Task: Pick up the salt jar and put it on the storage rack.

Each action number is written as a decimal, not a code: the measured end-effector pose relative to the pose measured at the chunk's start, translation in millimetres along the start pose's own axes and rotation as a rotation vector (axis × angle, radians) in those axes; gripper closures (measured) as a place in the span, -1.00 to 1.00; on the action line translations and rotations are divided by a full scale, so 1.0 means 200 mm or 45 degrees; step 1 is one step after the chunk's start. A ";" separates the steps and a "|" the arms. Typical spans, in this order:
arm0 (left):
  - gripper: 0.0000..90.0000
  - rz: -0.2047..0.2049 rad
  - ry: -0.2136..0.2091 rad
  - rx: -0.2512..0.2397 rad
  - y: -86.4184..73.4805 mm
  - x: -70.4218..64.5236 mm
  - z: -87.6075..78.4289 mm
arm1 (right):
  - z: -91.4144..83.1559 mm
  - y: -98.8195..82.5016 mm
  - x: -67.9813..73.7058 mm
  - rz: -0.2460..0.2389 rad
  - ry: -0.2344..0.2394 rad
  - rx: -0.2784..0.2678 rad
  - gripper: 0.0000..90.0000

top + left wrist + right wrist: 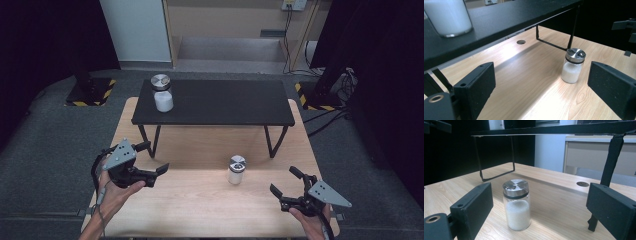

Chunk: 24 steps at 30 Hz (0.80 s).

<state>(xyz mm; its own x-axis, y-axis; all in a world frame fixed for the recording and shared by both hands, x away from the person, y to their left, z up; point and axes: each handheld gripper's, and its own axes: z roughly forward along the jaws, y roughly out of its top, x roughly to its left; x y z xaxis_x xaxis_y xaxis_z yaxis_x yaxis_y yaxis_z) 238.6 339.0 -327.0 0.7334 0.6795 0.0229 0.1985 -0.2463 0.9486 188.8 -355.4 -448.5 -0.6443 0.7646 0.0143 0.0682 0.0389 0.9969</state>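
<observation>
Jars: 2, metal-lidded, white contents | small jar [236, 170] upright on wooden table [200, 200], between both grippers, untouched | larger jar [162, 93] on black shelf [225, 102], far left | left gripper [162, 172]: jaws apart, empty | right gripper [276, 195]: jaws apart, empty

Dim surroundings, sharp focus — bright tabletop glare

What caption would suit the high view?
Two open grippers flank a small jar on a wooden table.
</observation>
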 end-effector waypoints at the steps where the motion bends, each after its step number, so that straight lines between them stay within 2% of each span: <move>1: -0.85 -0.003 0.002 -0.002 -0.01 0.00 0.00 | 0.00 0.00 0.00 -0.001 0.000 -0.001 -0.84; 9: -0.84 0.010 0.021 0.010 -0.11 -0.02 0.03 | 0.01 0.00 0.00 -0.002 0.004 0.004 -0.84; 24: -0.83 -0.052 0.016 -0.008 -0.27 -0.03 0.07 | 0.01 0.00 0.00 -0.001 0.007 0.013 -0.84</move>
<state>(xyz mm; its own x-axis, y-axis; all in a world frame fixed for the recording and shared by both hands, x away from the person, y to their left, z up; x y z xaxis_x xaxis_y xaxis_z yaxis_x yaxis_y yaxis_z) 232.4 337.7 -382.1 0.7165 0.6975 -0.0119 0.2239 -0.2137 0.9509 190.0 -353.2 -449.0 -0.6482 0.7613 0.0143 0.0755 0.0456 0.9961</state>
